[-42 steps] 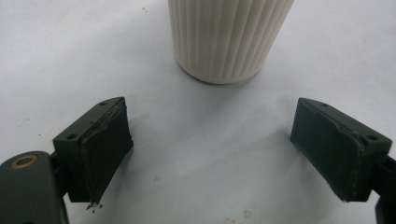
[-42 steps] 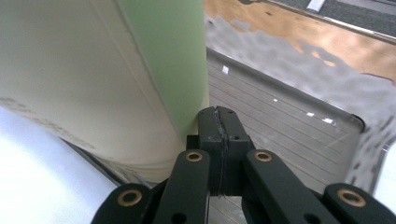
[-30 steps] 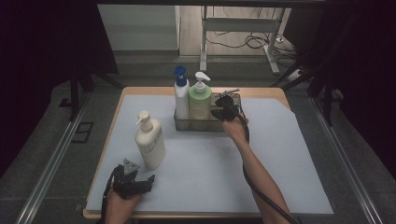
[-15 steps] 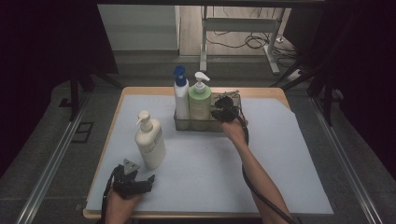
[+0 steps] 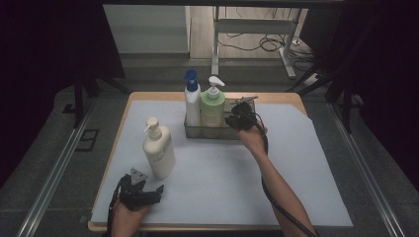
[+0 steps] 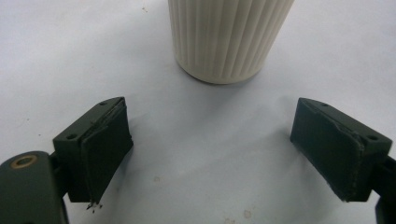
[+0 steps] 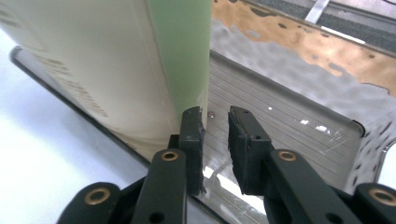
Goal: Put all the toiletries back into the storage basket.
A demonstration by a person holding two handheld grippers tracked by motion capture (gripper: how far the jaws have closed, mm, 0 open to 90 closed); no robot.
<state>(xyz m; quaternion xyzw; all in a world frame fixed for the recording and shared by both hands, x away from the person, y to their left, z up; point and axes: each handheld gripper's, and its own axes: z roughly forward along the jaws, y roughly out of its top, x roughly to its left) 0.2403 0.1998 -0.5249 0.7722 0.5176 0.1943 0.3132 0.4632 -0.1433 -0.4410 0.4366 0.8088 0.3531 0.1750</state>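
High view, left to right: left gripper [image 5: 148, 193] sits low at the near-left table [image 5: 296, 101] edge on the white mat [image 5: 222, 173], jaws spread wide with nothing between them; in the left gripper view the ribbed base of the cream pump bottle [image 6: 229, 37] stands just ahead of the open pads, not touched. That cream pump bottle [image 5: 158, 148] is upright on the mat, apart from the metal tray [image 5: 197, 133] farther back. In the tray stand the blue-capped bottle [image 5: 192, 101] and, just beside it, the green pump bottle [image 5: 213, 106]. Right gripper [image 5: 237, 118] is at the tray's right end, beside the green bottle; earlier frames show it at the same spot, and its jaws have just been opening a little. Right gripper view shows a narrow gap between the pads with nothing in it, the left pad right next to the green pump bottle [image 7: 182, 51], over the tray floor [image 7: 280, 107]. Handling guess: cream bottle is stiff plastic, probably weighty if full and top-heavy at the pump; the ribs should help friction. Best hold looks like mid-body across the ribbed sides, not the pump neck. The smooth green bottle looks more slippery.
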